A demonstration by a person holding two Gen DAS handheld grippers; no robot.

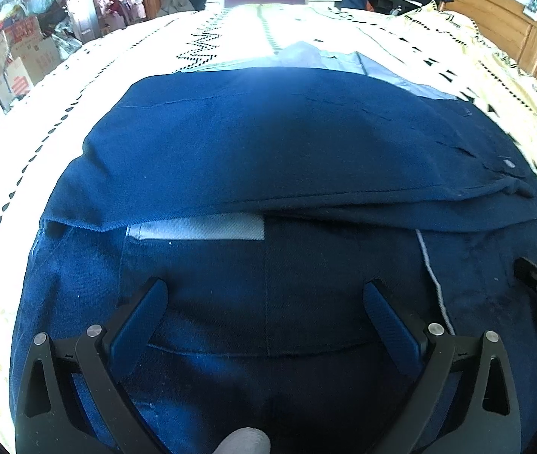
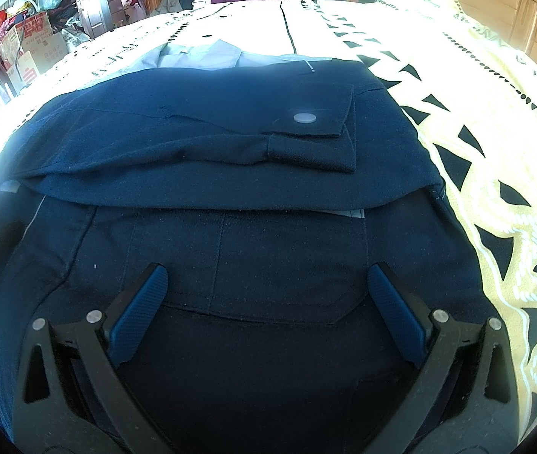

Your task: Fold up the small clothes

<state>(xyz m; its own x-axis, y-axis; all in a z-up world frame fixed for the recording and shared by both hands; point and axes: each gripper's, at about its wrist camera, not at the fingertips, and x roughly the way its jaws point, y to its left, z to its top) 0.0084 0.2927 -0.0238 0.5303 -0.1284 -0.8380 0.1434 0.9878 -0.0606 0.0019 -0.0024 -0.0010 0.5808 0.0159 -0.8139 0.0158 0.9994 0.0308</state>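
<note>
Surface: bed [image 1: 79, 87] under cream spread with black triangles.
Room: cardboard boxes [image 1: 30, 56] at left, wooden headboard [image 1: 514, 34] at right.
Garment: navy jacket [image 1: 268, 143] mid-bed, part folded.
Left gripper [image 1: 264, 302]: jaws released, empty.
Right gripper [image 2: 268, 287]: same.
Cut off: near hem.

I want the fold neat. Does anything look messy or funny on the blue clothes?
A white thread trails loose across the navy garment near the left gripper. Otherwise the fold lies fairly flat.
</note>
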